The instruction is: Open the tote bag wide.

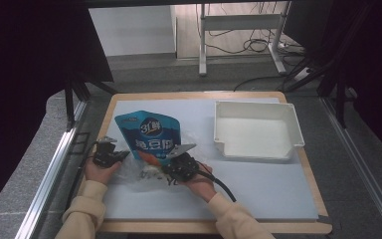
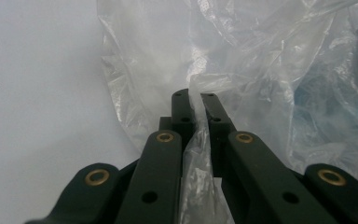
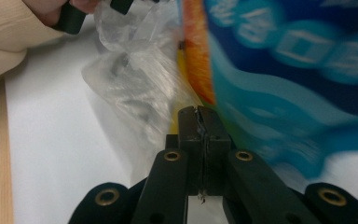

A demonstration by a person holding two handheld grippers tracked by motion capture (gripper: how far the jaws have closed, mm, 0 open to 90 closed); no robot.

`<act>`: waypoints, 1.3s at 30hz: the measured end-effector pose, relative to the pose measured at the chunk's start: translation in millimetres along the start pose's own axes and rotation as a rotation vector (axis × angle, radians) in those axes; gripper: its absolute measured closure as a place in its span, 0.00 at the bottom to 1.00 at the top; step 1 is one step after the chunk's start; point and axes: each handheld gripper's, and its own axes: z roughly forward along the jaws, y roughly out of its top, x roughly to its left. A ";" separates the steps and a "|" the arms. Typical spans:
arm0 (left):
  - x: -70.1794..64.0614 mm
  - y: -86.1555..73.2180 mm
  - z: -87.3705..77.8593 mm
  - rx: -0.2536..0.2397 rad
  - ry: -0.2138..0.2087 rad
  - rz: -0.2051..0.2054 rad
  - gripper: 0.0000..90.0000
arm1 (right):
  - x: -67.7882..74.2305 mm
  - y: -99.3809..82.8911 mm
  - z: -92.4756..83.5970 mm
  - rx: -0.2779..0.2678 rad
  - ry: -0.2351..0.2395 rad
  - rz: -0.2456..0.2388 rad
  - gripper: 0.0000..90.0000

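2 grippers clamped on 1 clear plastic bag point(image 1: 144, 172) near front-left table edge: left gripper point(image 1: 124, 155), right gripper point(image 1: 168, 167). 1 blue pouch point(image 1: 149, 135) inside. 1 white tray point(image 1: 256, 130) back-right; front-right mat bare.

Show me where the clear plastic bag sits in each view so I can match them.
High view: clear plastic bag lies lower left, between both grippers.
Left gripper view: it spreads across centre and right, film pinched between the jaws.
Right gripper view: upper centre-left.
Shared landmark: blue snack pouch.
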 end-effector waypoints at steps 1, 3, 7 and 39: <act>0.0 0.0 0.0 0.000 0.000 0.000 0.96 | 2.2 0.6 5.0 0.011 0.003 0.000 0.98; 0.3 -0.1 0.1 -0.001 -0.003 0.001 0.96 | 6.2 -0.7 15.0 0.034 0.009 -0.011 0.98; 0.6 -0.1 -0.2 0.002 -0.004 0.006 0.96 | 15.1 -8.3 25.6 0.077 0.040 -0.028 0.98; 0.4 0.4 0.1 0.004 -0.003 0.009 0.96 | 35.4 -3.7 55.1 0.077 0.070 -0.078 0.99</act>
